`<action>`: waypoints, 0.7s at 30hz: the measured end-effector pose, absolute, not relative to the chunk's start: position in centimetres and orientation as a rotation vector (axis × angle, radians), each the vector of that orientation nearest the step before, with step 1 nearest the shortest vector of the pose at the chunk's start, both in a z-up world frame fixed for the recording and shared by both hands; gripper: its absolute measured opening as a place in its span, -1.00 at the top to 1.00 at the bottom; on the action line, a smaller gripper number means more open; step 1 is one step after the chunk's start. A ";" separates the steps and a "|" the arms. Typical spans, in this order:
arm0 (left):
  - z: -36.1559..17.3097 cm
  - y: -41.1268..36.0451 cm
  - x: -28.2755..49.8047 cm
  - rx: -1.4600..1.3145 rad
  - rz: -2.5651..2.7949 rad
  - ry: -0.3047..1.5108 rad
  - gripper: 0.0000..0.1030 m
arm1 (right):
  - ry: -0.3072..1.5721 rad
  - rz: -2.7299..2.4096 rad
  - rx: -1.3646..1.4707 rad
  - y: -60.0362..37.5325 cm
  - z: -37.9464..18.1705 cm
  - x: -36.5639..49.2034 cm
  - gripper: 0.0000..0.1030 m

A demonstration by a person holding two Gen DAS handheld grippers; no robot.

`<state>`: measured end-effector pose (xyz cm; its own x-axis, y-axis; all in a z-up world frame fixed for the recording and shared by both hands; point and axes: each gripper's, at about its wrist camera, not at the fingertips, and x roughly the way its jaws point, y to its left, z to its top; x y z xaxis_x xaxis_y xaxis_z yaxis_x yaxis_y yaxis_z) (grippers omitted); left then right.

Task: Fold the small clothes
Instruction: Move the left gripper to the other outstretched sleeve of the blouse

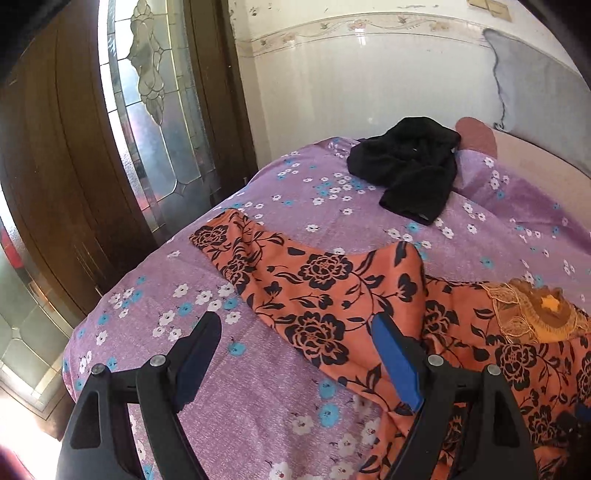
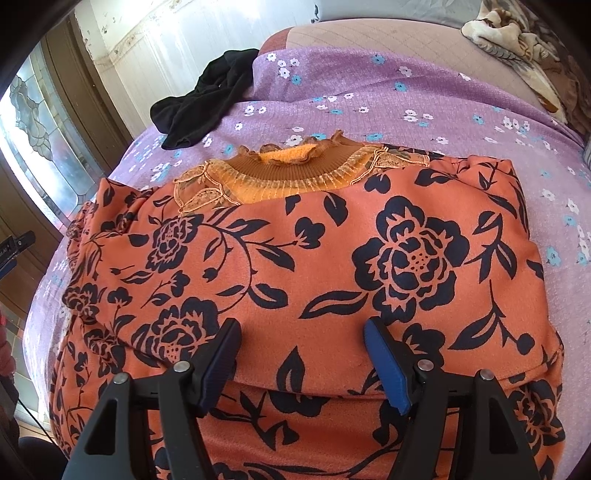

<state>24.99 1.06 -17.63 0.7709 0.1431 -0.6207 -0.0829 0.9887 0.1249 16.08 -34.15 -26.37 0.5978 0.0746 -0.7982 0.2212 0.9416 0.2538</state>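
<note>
An orange top with a black flower print (image 2: pixel 332 258) lies on the purple flowered bedsheet (image 2: pixel 406 99), its ruffled collar (image 2: pixel 291 162) at the far side. One sleeve is folded across its front. In the left wrist view the other sleeve (image 1: pixel 280 266) stretches out to the left over the sheet (image 1: pixel 258 406). My left gripper (image 1: pixel 295 332) is open and empty, just above the sleeve's near edge. My right gripper (image 2: pixel 301 336) is open and empty, low over the folded top's near part.
A black garment (image 1: pixel 410 166) lies crumpled at the bed's far edge; it also shows in the right wrist view (image 2: pixel 207 99). A wooden door with patterned glass (image 1: pixel 147 92) stands left of the bed. A patterned blanket (image 2: pixel 517 33) lies at the far right.
</note>
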 end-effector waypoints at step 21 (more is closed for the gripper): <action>-17.0 -3.4 22.5 0.151 0.028 0.635 -0.63 | 0.930 -0.092 0.345 -34.0 -26.4 16.1 -0.42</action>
<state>22.54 -3.41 -17.01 0.8050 0.0725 -0.5888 0.0201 0.9886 0.1492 16.11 -33.97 -26.42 0.5986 0.0697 -0.7980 0.2250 0.9415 0.2510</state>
